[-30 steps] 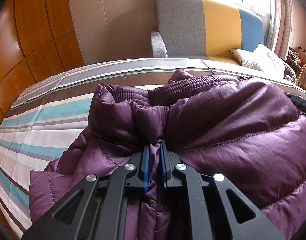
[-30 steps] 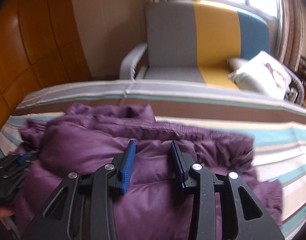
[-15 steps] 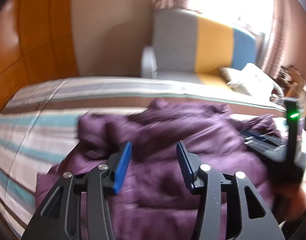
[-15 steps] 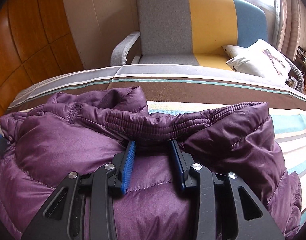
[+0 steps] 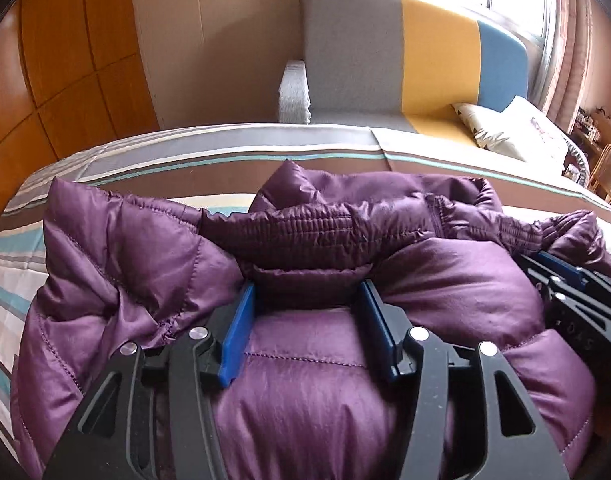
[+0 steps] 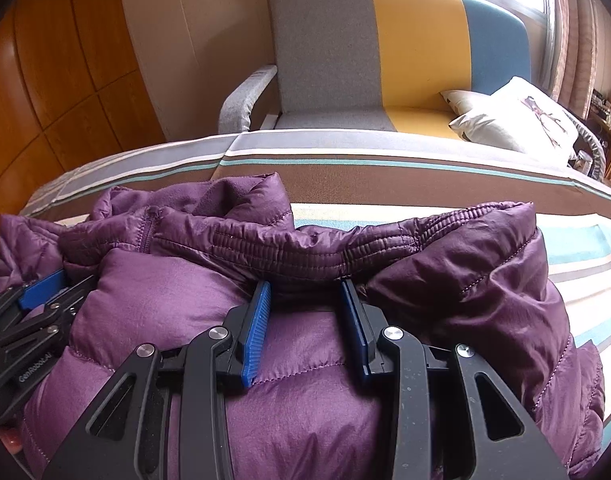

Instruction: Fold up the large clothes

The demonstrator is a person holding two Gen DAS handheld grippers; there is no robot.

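A purple puffer jacket [image 5: 445, 280] lies bunched on the striped bed [image 5: 225, 152], its ribbed elastic hem running across the far side. My left gripper [image 5: 307, 292] rests on the jacket just under that hem. Its jaws are opening, and a padded bulge lies loosely between the blue pads without being pinched. My right gripper [image 6: 305, 292] stands partly open on the jacket [image 6: 165, 300], tips tucked against the hem, fabric between the pads but not gathered. Each gripper shows in the other's view: the right gripper [image 5: 561, 276] at the right edge, the left gripper [image 6: 53, 284] at the left.
Beyond the bed [image 6: 385, 184] stands a grey, yellow and blue sofa [image 5: 365, 60] with white pillows [image 5: 517, 132]. Wooden wall panels [image 5: 65, 60] fill the left side. Striped bedding shows to the left and right of the jacket.
My left gripper let go of the pinched jacket fold, spread its jaws and shifted sideways to sit under the elastic hem. The right gripper's tips now touch the hem; its jaw gap is unchanged.
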